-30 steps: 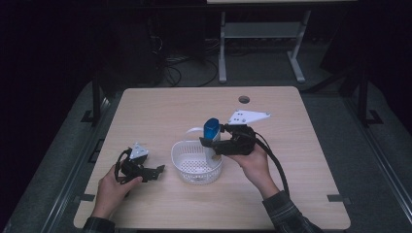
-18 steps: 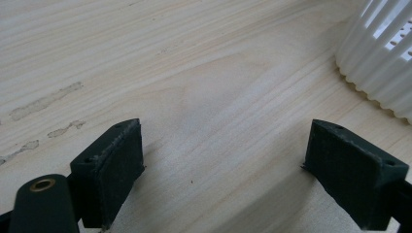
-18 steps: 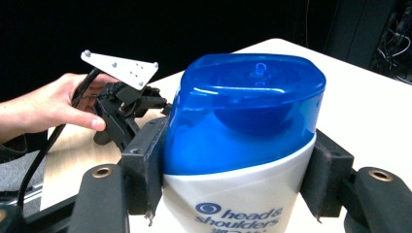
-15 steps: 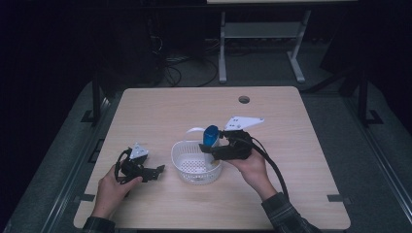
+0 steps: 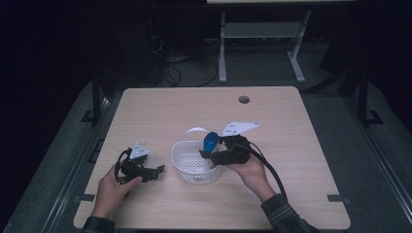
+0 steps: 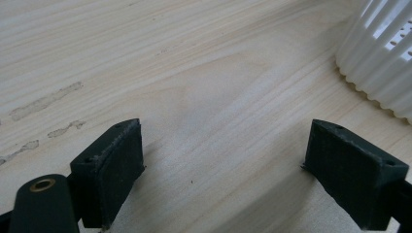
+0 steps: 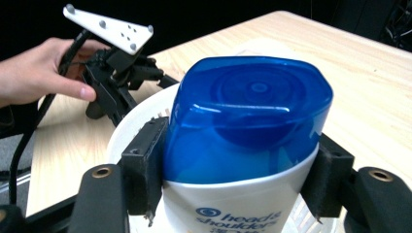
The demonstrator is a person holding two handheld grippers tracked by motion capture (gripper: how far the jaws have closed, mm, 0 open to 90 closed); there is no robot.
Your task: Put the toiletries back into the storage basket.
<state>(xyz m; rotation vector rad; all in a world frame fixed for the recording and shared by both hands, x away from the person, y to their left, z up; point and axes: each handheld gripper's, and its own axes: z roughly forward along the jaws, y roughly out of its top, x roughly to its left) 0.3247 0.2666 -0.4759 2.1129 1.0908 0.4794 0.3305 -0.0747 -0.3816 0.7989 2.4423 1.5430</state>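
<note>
A white shampoo bottle with a blue cap point(image 5: 211, 141) point(image 7: 248, 111) sits between the jaws of my right gripper point(image 5: 212, 153) point(image 7: 237, 170), both pads pressed on its sides. It hangs cap-forward just over the right rim of a white slotted basket point(image 5: 194, 165) point(image 7: 127, 130). My left gripper point(image 5: 156, 170) point(image 6: 226, 182) rests low on the wooden table point(image 5: 160, 111) left of the basket, jaws wide apart with bare wood between them. The basket's ribbed wall point(image 6: 384, 63) stands just beyond its right jaw.
A white curved strip point(image 5: 194, 130) lies right behind the basket. A round cable hole point(image 5: 244, 99) is near the table's far edge. In the right gripper view, the other hand point(image 7: 39, 68) holds the left gripper point(image 7: 116, 82) beyond the basket.
The right gripper has sunk a little with the bottle, closer over the basket's rim. The left gripper has stayed put.
</note>
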